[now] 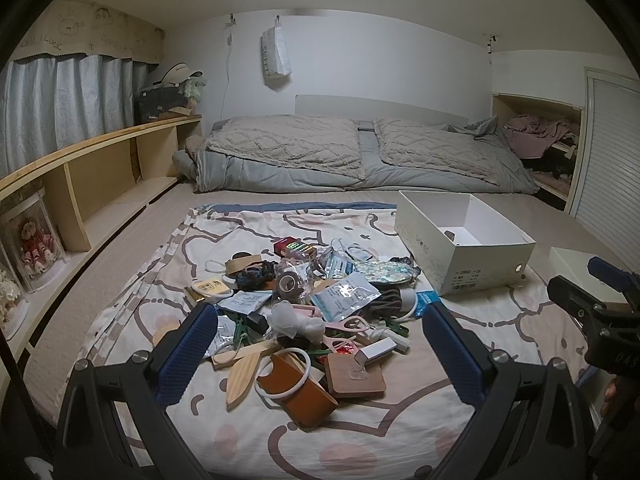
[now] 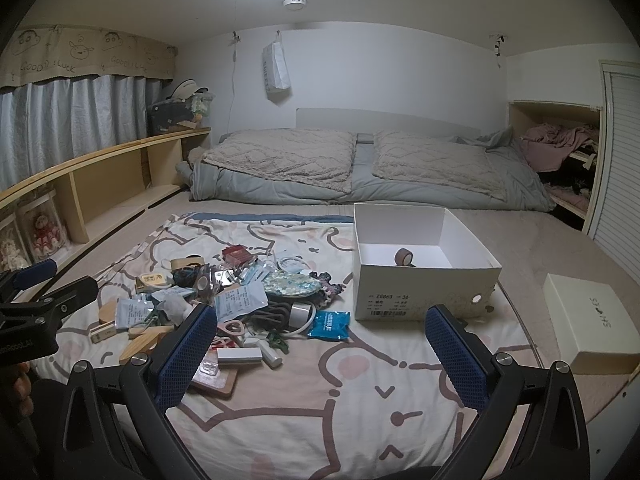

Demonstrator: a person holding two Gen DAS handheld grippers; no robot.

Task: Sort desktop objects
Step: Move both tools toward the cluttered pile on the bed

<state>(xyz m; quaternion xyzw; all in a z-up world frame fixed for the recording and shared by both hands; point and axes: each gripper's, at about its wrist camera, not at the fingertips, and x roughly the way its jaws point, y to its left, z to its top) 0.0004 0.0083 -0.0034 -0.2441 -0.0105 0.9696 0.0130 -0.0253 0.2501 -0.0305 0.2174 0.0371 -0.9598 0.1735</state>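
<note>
We hold left gripper (image 1: 318,344) and right gripper (image 2: 320,344) spread wide, empty, above the cartoon-print sheet (image 2: 320,408). Brown tape roll (image 2: 404,257) sits inside the open white cardboard shoebox (image 2: 424,292); mixed clutter pile (image 1: 304,304) lies left of it.

My right gripper (image 2: 320,344) hangs over the cartoon-print sheet (image 2: 320,412), its blue-padded fingers (image 2: 188,352) spread wide with nothing between them. Ahead and just right of centre stands the open white shoebox (image 2: 424,292); a single brown tape roll (image 2: 404,257) sits on its floor. Ahead to my left lies the heap of small things (image 2: 224,300): packets, wooden pieces, a white charger with its cable, green clips. A blue packet (image 2: 329,325) lies at the heap's near right edge, close to the box but apart from it. The shoebox lid (image 2: 588,320) rests far to my right. My left gripper (image 2: 40,308) shows at the left edge.
</note>
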